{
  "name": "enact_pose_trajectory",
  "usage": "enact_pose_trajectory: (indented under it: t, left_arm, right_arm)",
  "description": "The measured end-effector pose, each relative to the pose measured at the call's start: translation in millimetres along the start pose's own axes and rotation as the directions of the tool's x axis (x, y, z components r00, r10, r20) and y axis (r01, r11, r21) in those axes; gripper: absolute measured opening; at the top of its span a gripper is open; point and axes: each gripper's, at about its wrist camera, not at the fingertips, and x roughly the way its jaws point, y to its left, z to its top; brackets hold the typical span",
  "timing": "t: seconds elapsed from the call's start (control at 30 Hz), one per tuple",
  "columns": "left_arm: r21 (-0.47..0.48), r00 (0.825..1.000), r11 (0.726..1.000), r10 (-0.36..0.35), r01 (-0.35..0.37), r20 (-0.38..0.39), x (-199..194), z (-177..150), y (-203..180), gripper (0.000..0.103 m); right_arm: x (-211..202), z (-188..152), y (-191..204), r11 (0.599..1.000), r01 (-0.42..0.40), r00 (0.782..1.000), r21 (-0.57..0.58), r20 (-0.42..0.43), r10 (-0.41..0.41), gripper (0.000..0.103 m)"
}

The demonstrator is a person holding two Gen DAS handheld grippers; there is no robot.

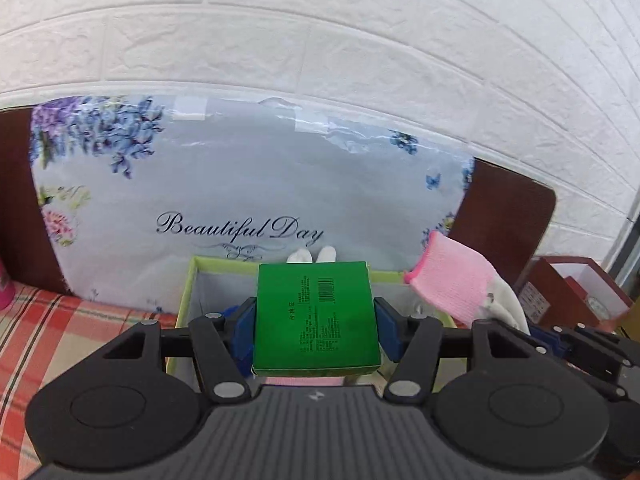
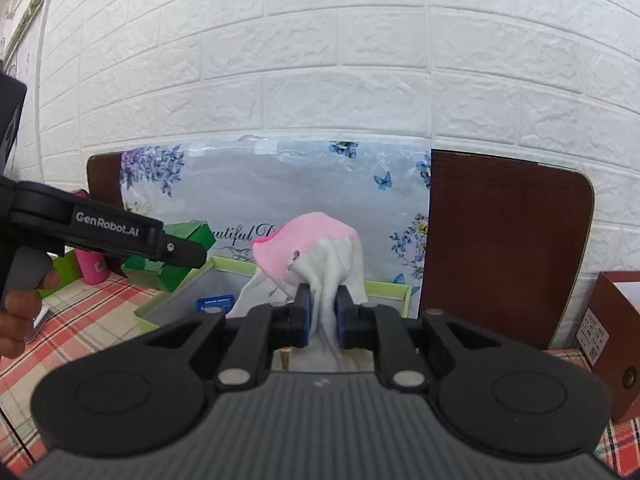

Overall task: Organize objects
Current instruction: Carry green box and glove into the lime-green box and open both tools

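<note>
My left gripper (image 1: 315, 320) is shut on a flat green box (image 1: 316, 316) with printed text and a barcode, held above a light-green open bin (image 1: 188, 292). In the right wrist view the same green box (image 2: 192, 236) shows at the left behind the left gripper's black arm. My right gripper (image 2: 323, 314) is shut on a white glove with a pink cuff (image 2: 316, 252), which hangs over the green bin (image 2: 384, 292). That pink-cuffed glove (image 1: 452, 280) also appears right of the box in the left wrist view. A blue item (image 2: 216, 303) lies inside the bin.
A floral "Beautiful Day" sheet (image 1: 224, 184) leans on a brown board (image 2: 504, 248) against the white brick wall. A brown cardboard box (image 2: 612, 328) stands at the right, a pink bottle (image 2: 90, 264) at the left. A plaid cloth (image 1: 48, 328) covers the table. A hand (image 2: 20, 312) holds the left gripper.
</note>
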Motion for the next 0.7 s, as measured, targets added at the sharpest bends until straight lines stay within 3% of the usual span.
enact_pose_trajectory:
  t: [0.2,0.27,0.3,0.33,0.43,0.63,0.7]
  left_arm:
    - [-0.024,1.0,0.999,0.026,-0.026,-0.011,47,1,14,0.064]
    - [-0.029,0.999,0.998,0.05,-0.051,-0.01,58,-8,19,0.077]
    - [-0.032,0.997,0.997,0.07,-0.071,-0.015,63,-12,21,0.08]
    - [-0.036,0.997,0.996,0.082,-0.083,-0.014,67,-16,26,0.081]
    - [-0.051,0.995,0.994,0.099,-0.1,-0.03,71,-23,35,0.082]
    - [-0.084,0.993,0.989,0.117,-0.119,-0.035,53,-20,38,0.081]
    - [-0.073,0.993,0.99,0.121,-0.122,-0.013,35,-17,33,0.082]
  right_arm:
    - [69,-16,2,0.999,0.007,0.995,-0.035,-0.1,-0.01,0.014]
    - [87,-26,3,0.998,0.005,0.987,-0.058,-0.159,-0.014,0.025]
    - [92,-31,4,0.998,0.011,0.984,-0.067,-0.179,-0.023,0.04]
    - [94,-35,5,0.997,0.02,0.983,-0.076,-0.179,-0.033,0.053]
    - [93,-41,6,0.994,0.039,0.987,-0.104,-0.15,-0.054,0.077]
    - [71,-28,5,0.995,0.059,0.992,-0.076,-0.106,-0.067,0.101]
    - [50,-20,6,0.997,0.056,0.997,-0.062,-0.056,-0.059,0.103]
